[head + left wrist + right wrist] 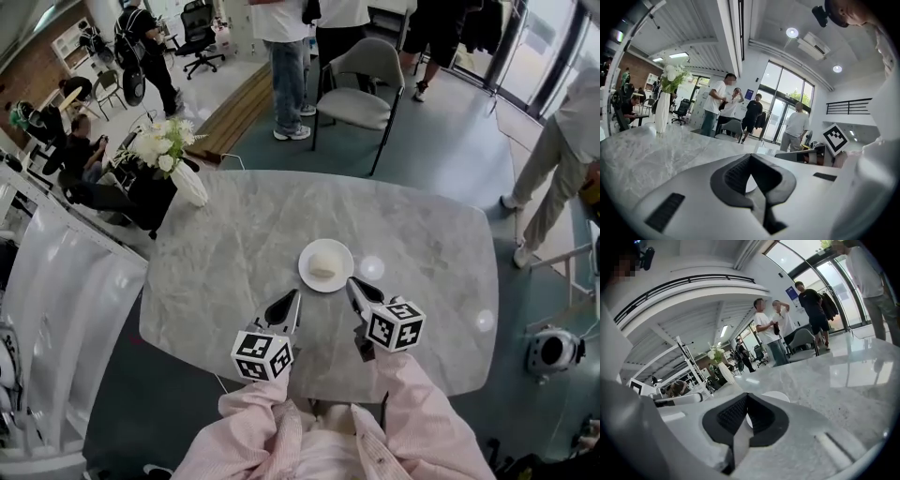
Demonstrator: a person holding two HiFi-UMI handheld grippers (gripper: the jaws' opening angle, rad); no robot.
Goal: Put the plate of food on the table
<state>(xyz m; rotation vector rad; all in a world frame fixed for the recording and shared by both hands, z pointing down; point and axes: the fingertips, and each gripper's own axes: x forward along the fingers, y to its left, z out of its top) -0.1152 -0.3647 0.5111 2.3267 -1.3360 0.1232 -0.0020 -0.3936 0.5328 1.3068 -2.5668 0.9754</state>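
A white plate (325, 265) with a pale lump of food (323, 271) rests on the grey marble table (234, 253), near its middle. My left gripper (293, 298) sits just left of and nearer than the plate, its jaws shut with nothing between them. My right gripper (352, 282) is close to the plate's near right rim, also shut and empty. In the left gripper view the shut left gripper (750, 157) hides most of the plate (751, 184). Beyond the shut right gripper (747, 397), the right gripper view shows the plate (780, 395) lying flat on the table.
A white vase of white flowers (187, 183) stands at the table's far left corner. A grey chair (361, 89) is beyond the far edge, with people standing around it. White equipment (56, 281) lines the left side. Another person stands at the right (562, 141).
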